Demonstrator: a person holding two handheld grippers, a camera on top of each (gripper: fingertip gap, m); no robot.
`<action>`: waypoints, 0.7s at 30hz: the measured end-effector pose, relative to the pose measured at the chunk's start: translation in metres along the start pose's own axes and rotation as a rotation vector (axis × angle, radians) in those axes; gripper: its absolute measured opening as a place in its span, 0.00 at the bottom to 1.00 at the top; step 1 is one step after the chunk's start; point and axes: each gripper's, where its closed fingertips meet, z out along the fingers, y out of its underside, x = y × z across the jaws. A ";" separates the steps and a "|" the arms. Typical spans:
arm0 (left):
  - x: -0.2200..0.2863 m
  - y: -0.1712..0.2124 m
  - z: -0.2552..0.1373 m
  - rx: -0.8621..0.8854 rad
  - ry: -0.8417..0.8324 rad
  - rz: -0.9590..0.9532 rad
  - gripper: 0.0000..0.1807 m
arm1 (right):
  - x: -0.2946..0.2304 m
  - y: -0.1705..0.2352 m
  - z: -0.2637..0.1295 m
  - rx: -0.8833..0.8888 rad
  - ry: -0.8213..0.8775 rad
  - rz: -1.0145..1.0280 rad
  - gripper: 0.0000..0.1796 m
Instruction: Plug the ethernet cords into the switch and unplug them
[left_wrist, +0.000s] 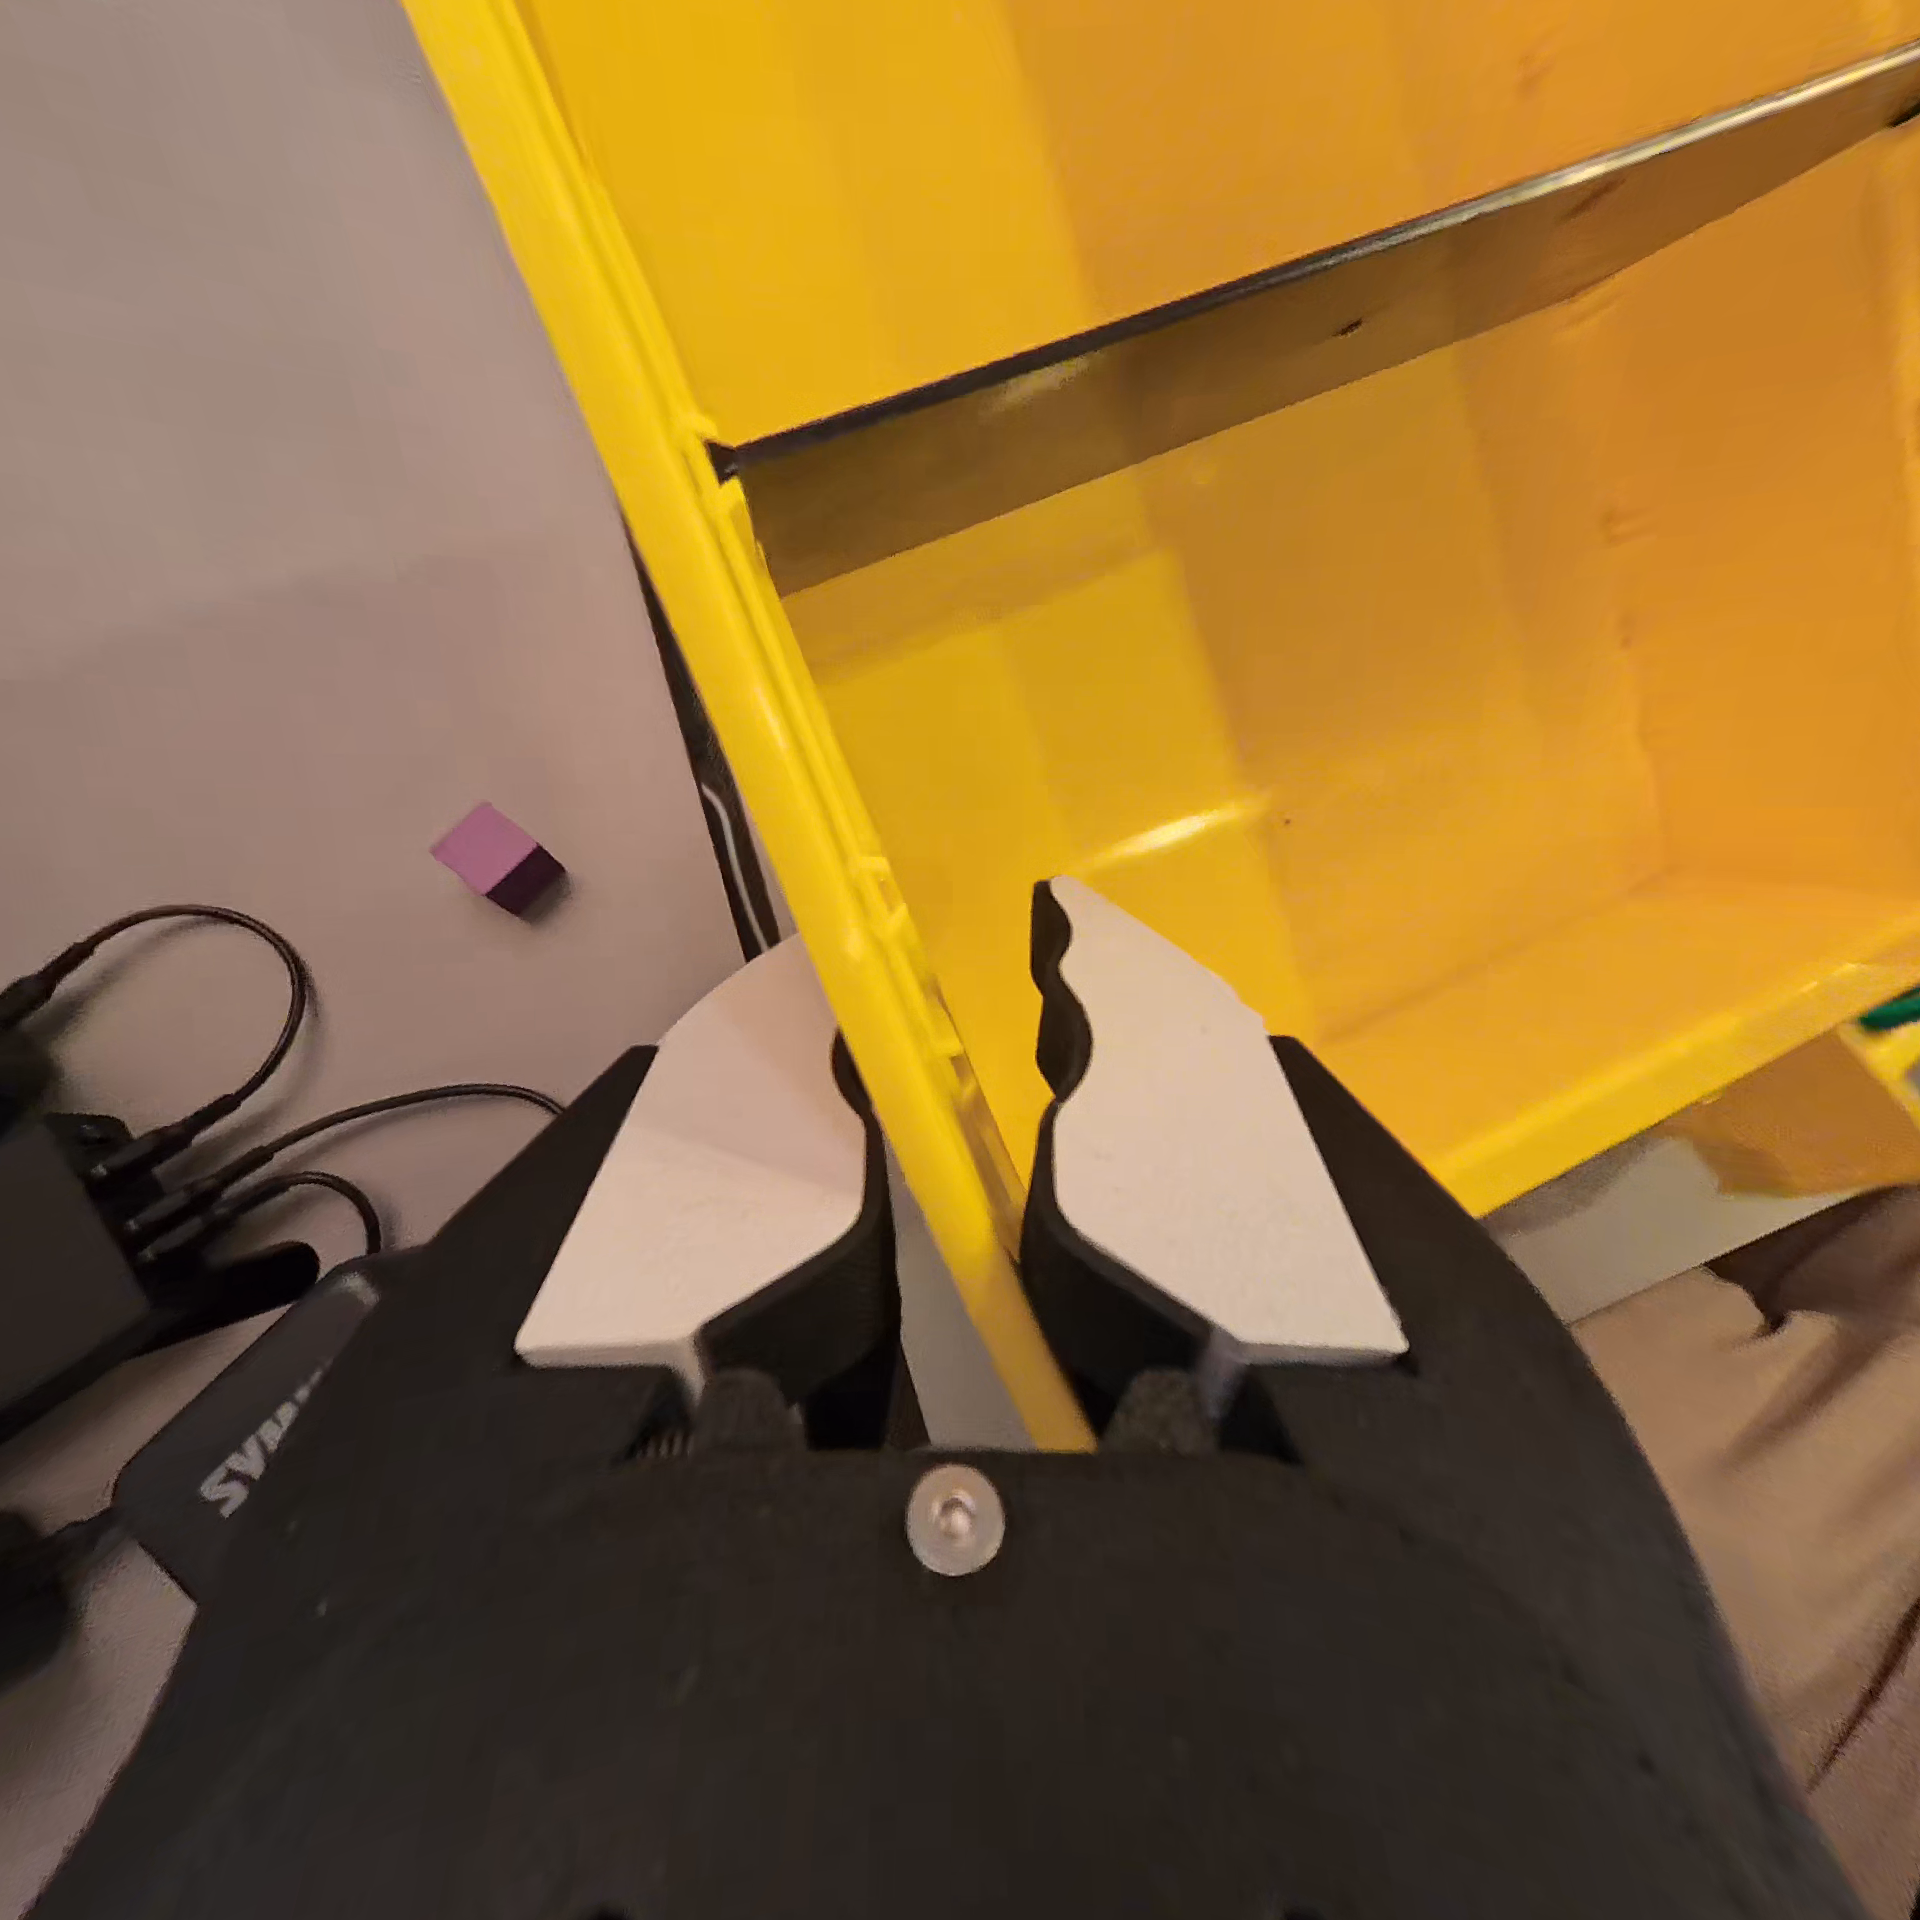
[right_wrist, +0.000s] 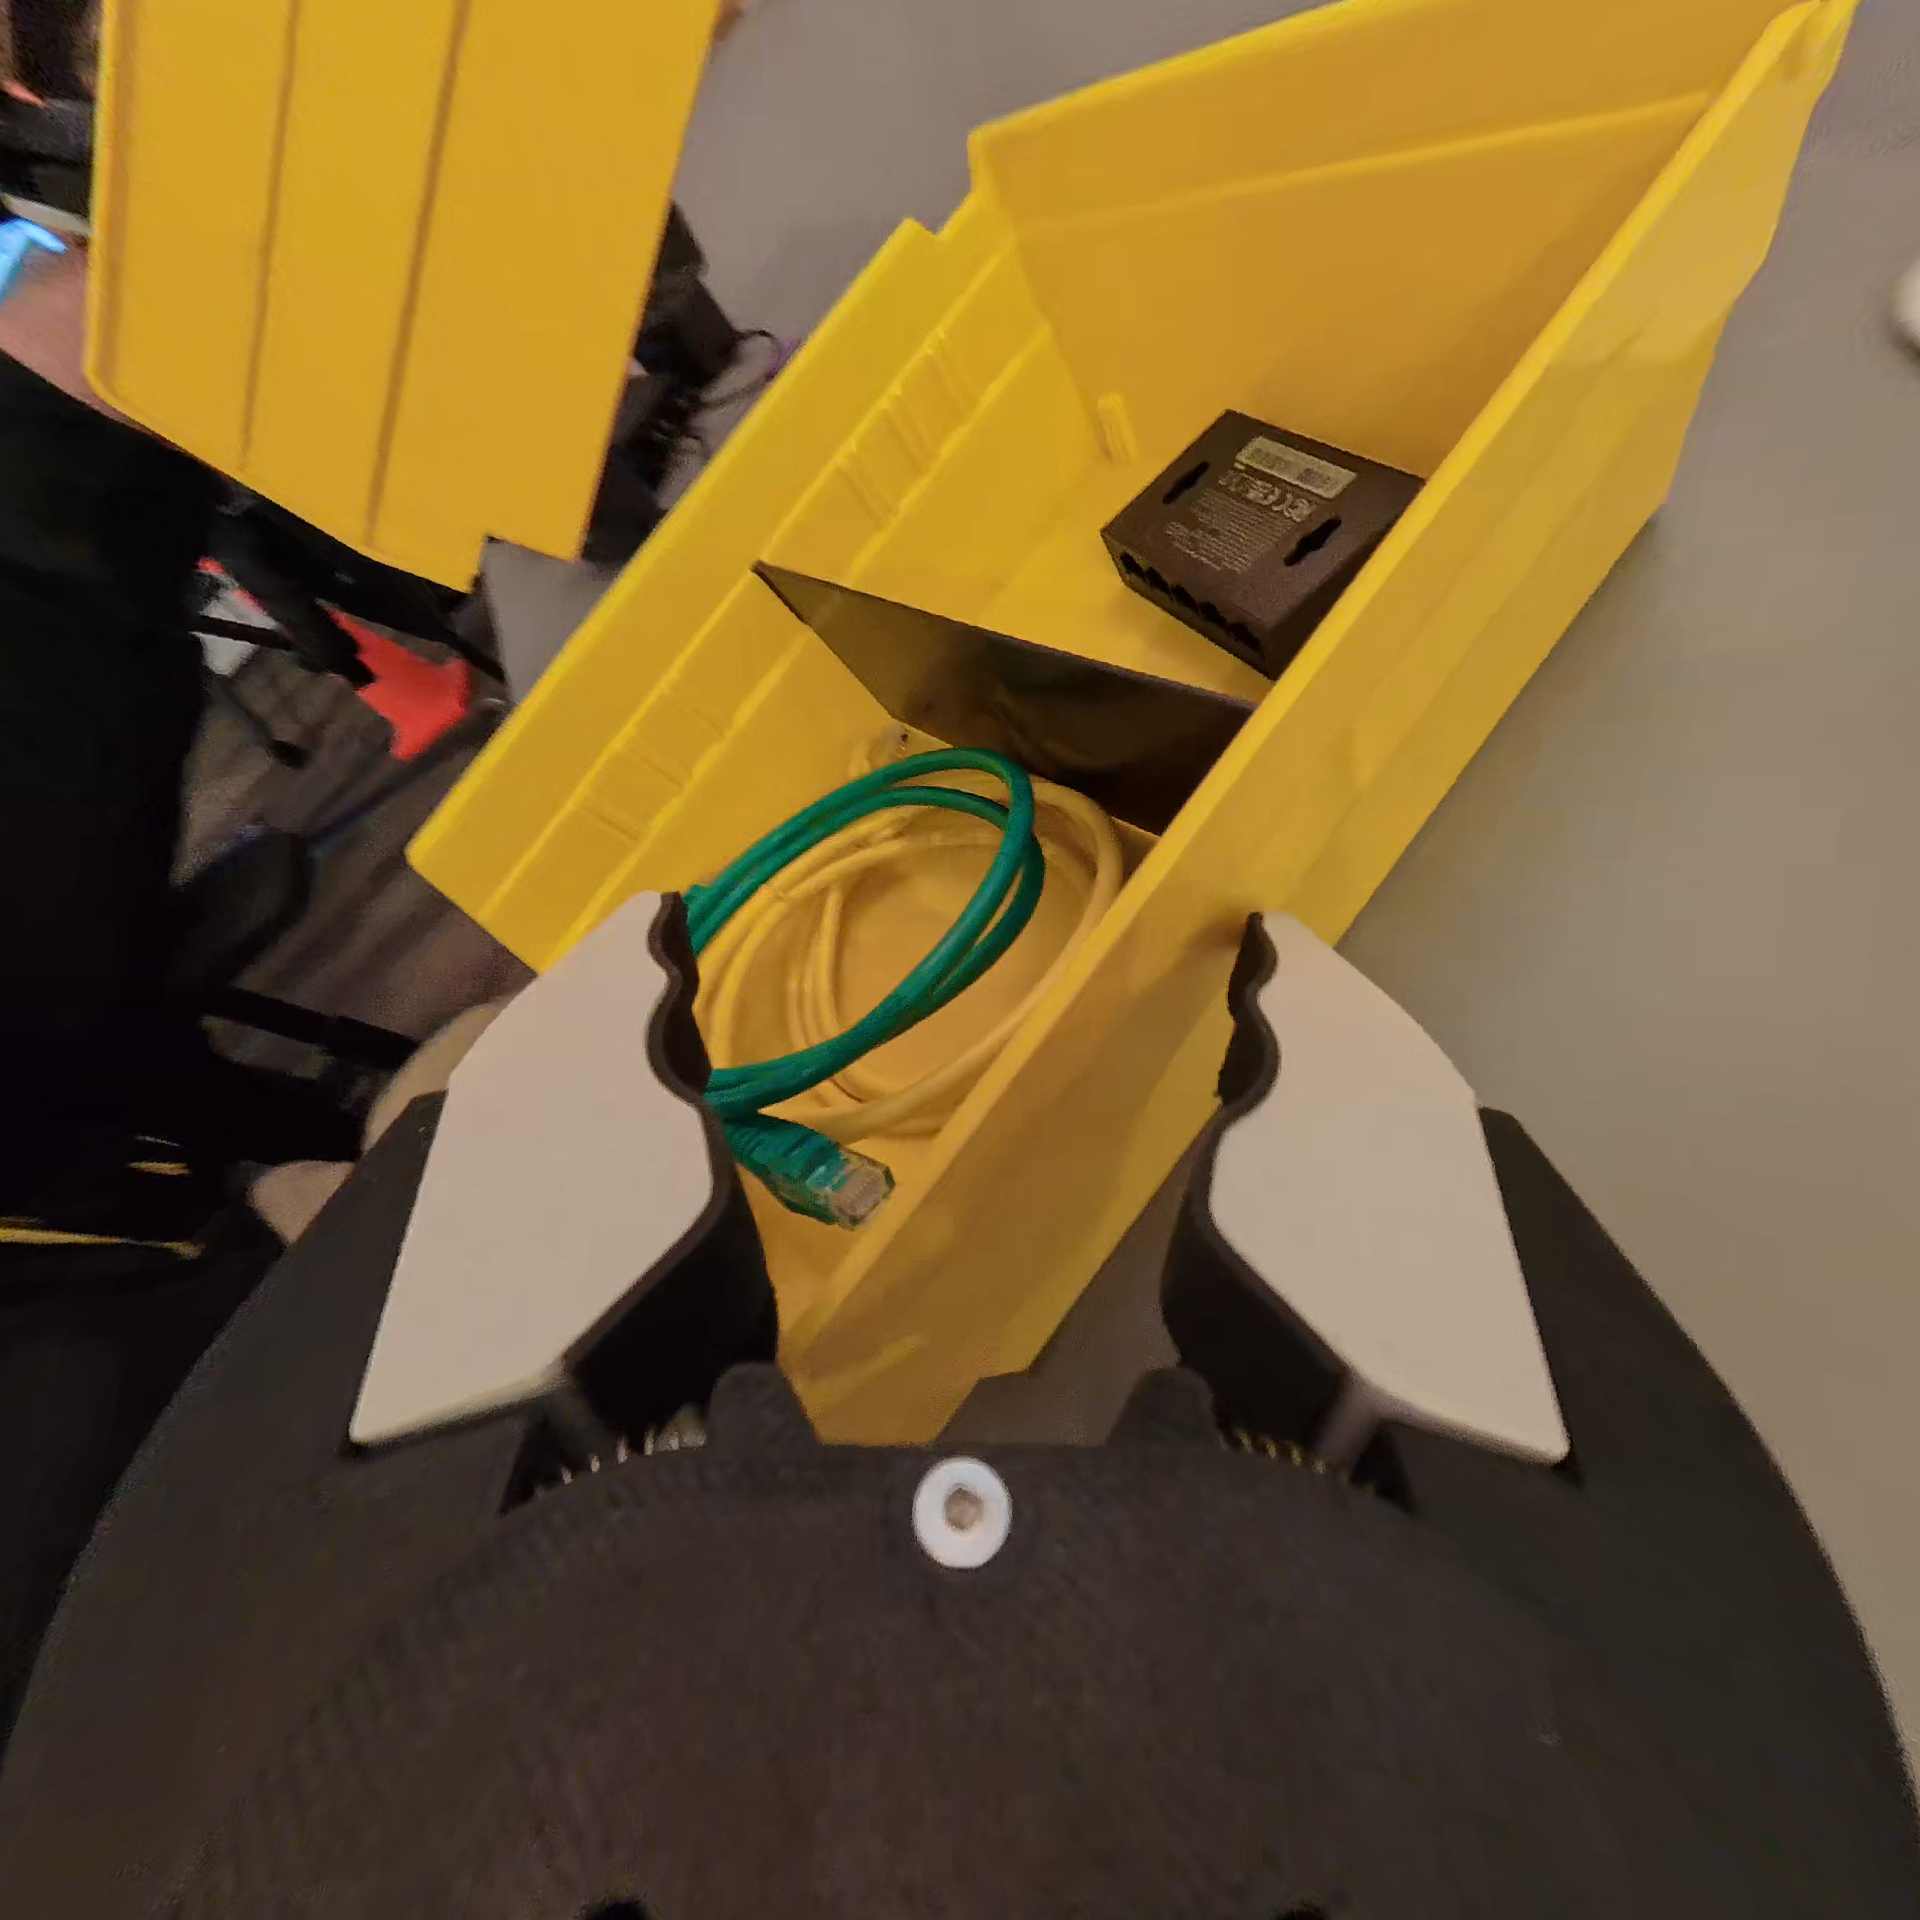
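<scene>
A black switch (right_wrist: 1262, 540) lies label side up in the far compartment of a yellow bin (right_wrist: 1351, 779), behind a black divider (right_wrist: 997, 665). A coiled green ethernet cord (right_wrist: 977, 831) and a pale yellow cord (right_wrist: 1101, 862) lie in the near compartment, with the green plug (right_wrist: 831, 1179) at the front. My right gripper (right_wrist: 961, 987) is open and empty, its fingers either side of this bin's near corner. My left gripper (left_wrist: 951, 1039) is shut on the side wall of a second, empty yellow bin (left_wrist: 1455, 727), one finger outside and one inside.
The second bin (right_wrist: 364, 260) shows tilted up at the upper left of the right wrist view; it has its own black divider (left_wrist: 1247, 343). A purple block (left_wrist: 499, 857) and a black device with thin cables (left_wrist: 62, 1247) sit on the grey table. Beige cloth (left_wrist: 1714, 1455) is at lower right. The tips of one gripper are about 40 cm away from the tips of the other. My right tips are about 50 cm from the purple block (left_wrist: 499, 857), my left tips only 20 cm.
</scene>
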 end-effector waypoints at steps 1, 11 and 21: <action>0.002 -0.004 -0.004 0.019 0.009 -0.005 0.13 | -0.011 -0.001 0.011 -0.006 -0.048 0.007 0.57; 0.061 -0.065 -0.038 0.192 0.017 0.100 0.15 | -0.105 0.007 0.022 -0.136 -0.447 0.024 0.61; 0.256 -0.103 0.027 0.245 0.291 0.226 0.15 | -0.070 -0.049 -0.161 0.270 -0.206 -0.188 0.60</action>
